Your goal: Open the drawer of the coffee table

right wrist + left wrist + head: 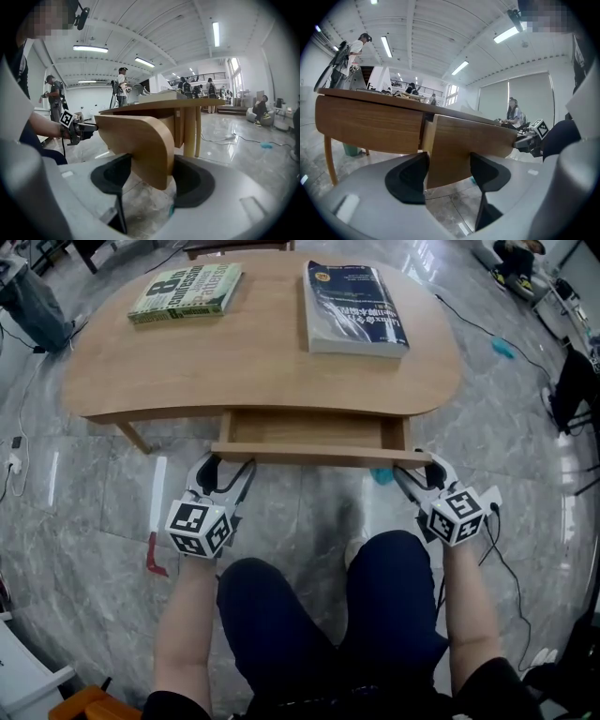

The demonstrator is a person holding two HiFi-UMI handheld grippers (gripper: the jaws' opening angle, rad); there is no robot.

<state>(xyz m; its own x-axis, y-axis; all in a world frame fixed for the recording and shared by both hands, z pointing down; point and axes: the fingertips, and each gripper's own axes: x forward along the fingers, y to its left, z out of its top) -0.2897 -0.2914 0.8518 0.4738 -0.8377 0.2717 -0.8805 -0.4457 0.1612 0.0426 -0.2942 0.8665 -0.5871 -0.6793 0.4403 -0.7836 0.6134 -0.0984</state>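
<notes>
The wooden coffee table (pixel 262 362) has its drawer (pixel 305 430) pulled partly out toward me, showing a bare inside. My left gripper (pixel 223 468) is shut on the left end of the drawer front (pixel 319 455). My right gripper (pixel 422 470) is shut on its right end. In the left gripper view the front panel (pixel 459 140) stands between the black pads (pixel 407 178) of my left gripper (pixel 447 171). In the right gripper view its rounded end (pixel 140 136) sits between the jaws of my right gripper (pixel 150 178).
A green book (pixel 186 292) and a grey-blue book (pixel 354 307) lie on the tabletop. My knees (pixel 309 615) are close below the drawer. On the marble floor lie cables (pixel 506 568), a red item (pixel 155 554) and a teal item (pixel 503 348). People stand far off.
</notes>
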